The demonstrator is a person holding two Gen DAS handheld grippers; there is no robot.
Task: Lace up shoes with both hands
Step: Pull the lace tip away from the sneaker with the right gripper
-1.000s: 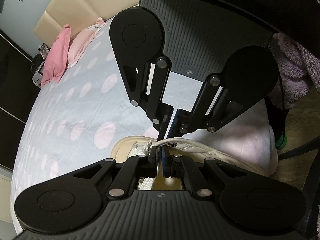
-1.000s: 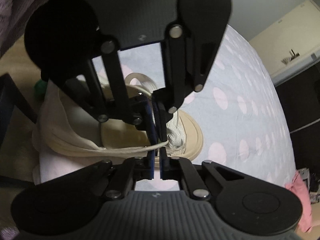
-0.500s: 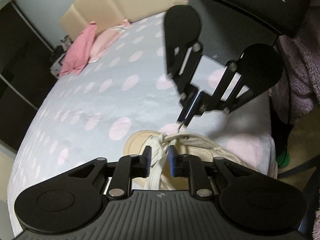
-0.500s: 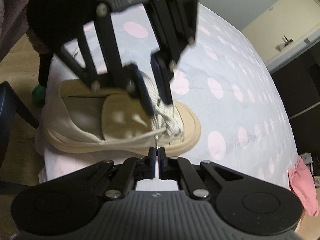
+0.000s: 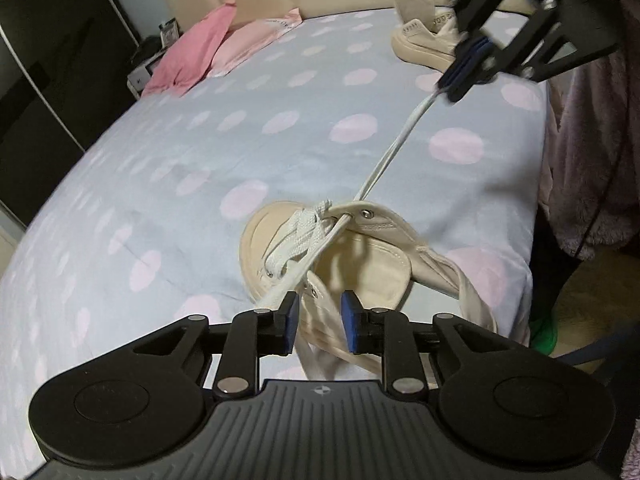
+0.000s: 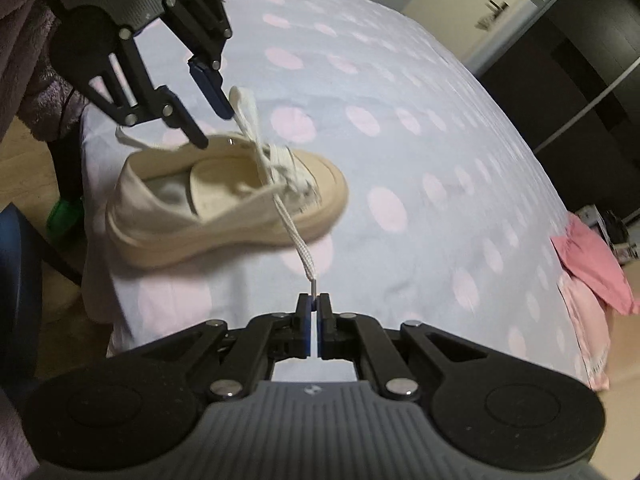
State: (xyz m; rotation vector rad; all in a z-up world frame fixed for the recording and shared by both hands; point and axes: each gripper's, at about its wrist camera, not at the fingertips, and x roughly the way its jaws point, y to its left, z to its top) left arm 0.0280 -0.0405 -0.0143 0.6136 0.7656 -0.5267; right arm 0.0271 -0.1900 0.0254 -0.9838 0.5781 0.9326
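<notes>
A cream platform shoe point(image 5: 360, 256) point(image 6: 224, 204) lies on the dotted bedsheet near the bed's edge, its white lace part threaded. My right gripper point(image 6: 315, 312) is shut on the tip of the white lace point(image 6: 294, 236) and holds it taut away from an eyelet; it shows in the left wrist view point(image 5: 452, 88) far beyond the shoe. My left gripper point(image 5: 318, 314) is open just behind the shoe, with the other lace end point(image 5: 288, 284) running past its left finger. In the right wrist view the left gripper point(image 6: 208, 120) hangs open above the shoe's collar.
A second cream shoe point(image 5: 424, 40) sits far back on the bed. Pink pillows point(image 5: 224, 48) lie by the headboard. A purple fuzzy garment point(image 5: 592, 160) hangs beside the bed's edge. Dark wardrobes point(image 6: 580, 60) line the wall.
Both grippers pulled back from the shoe and apart. The left gripper opened and let go of the lace. The right gripper drew the lace end out taut through the eyelet.
</notes>
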